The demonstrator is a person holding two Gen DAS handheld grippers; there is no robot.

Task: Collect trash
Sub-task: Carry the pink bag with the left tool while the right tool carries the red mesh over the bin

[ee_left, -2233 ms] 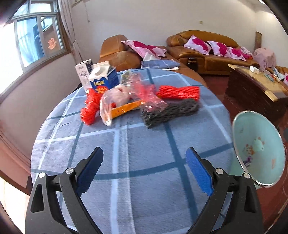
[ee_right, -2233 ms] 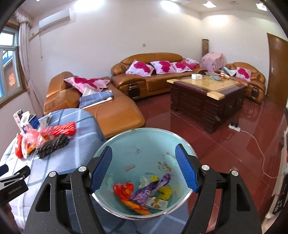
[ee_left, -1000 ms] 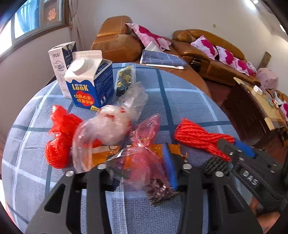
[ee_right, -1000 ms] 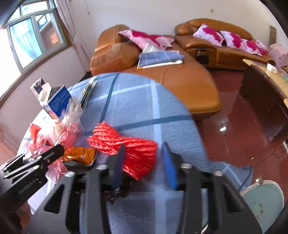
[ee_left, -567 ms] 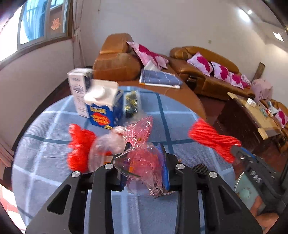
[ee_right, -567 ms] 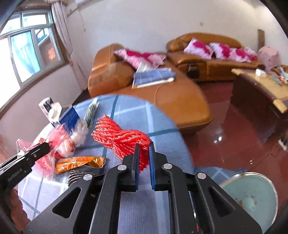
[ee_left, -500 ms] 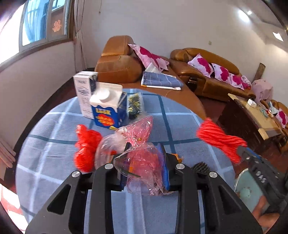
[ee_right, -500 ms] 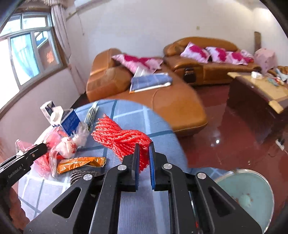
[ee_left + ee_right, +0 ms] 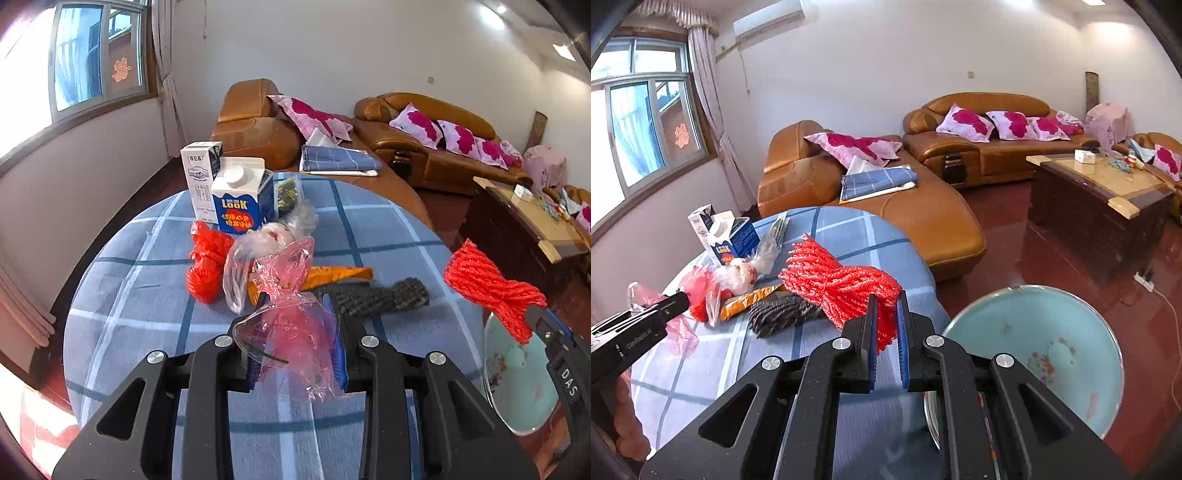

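Two hand-held tools above a round worktop (image 9: 388, 229) covered with a blue checked cloth. The left tool (image 9: 297, 350) is clamped on a crumpled pink plastic bag (image 9: 295, 332), which is held clear of the cloth; part of the bag stands up beyond the blue pads. The right tool (image 9: 886, 339) is clamped on one end of a bundle of red foam netting (image 9: 834, 280), the free end being directed away from the camera; in the left wrist view this bundle (image 9: 491, 288) is seen over the worktop's right edge, just above the rim of a pale turquoise waste bin (image 9: 1052, 347) that stands on the red floor beside the worktop. Left on the cloth are a black net bundle (image 9: 376, 295), an orange wrapper (image 9: 332, 275), a clear plastic bag (image 9: 255, 251) and a second wad of red netting (image 9: 207, 266), all lying close together. Behind them stand a blue "LOOK" carton (image 9: 242, 199) and a white milk carton (image 9: 199, 177), with a dark patterned sachet (image 9: 288, 192) just beside the blue one.
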